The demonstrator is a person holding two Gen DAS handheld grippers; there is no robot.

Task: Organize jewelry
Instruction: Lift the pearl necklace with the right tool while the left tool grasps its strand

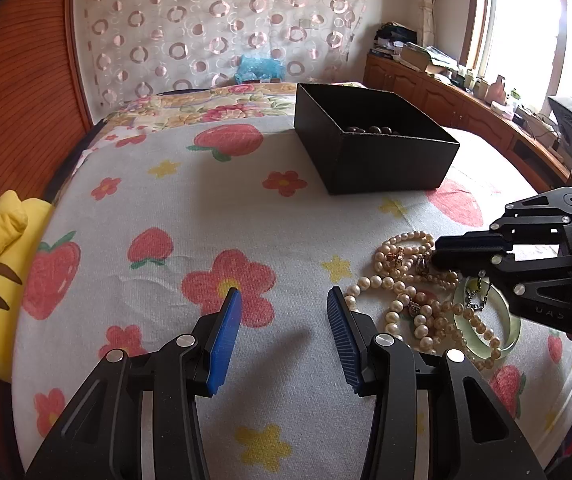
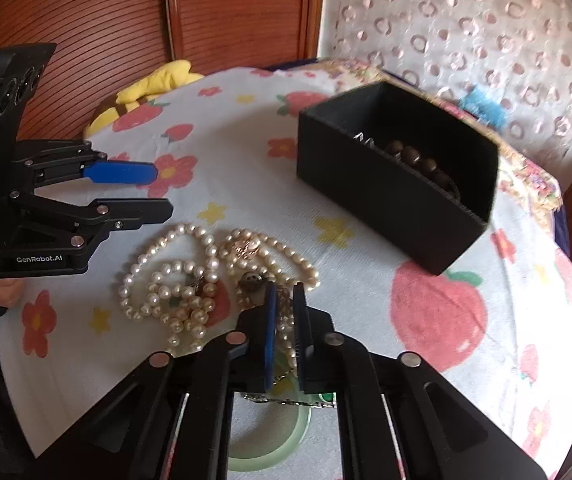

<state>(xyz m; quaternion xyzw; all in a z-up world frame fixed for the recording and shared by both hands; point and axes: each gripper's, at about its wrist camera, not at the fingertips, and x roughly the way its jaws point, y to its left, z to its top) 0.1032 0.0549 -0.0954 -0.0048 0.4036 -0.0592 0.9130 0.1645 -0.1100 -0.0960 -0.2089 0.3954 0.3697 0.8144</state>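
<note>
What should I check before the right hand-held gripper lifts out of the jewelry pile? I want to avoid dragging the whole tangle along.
1. Right hand-held gripper closed on a pearl strand: ok, pearls sit between the pads.
2. Gripped strand free of the other pearl necklaces: not ok, the strands overlap in one heap.
3. Green bangle clear of the strands: not ok, pearls lie across it.
4. Black box open with room: ok, only dark beads and a small metallic piece show inside.
5. Left hand-held gripper out of the way: ok, open, empty, beside the pile.
6. Thin chain caught in the grip: cannot tell.
</note>
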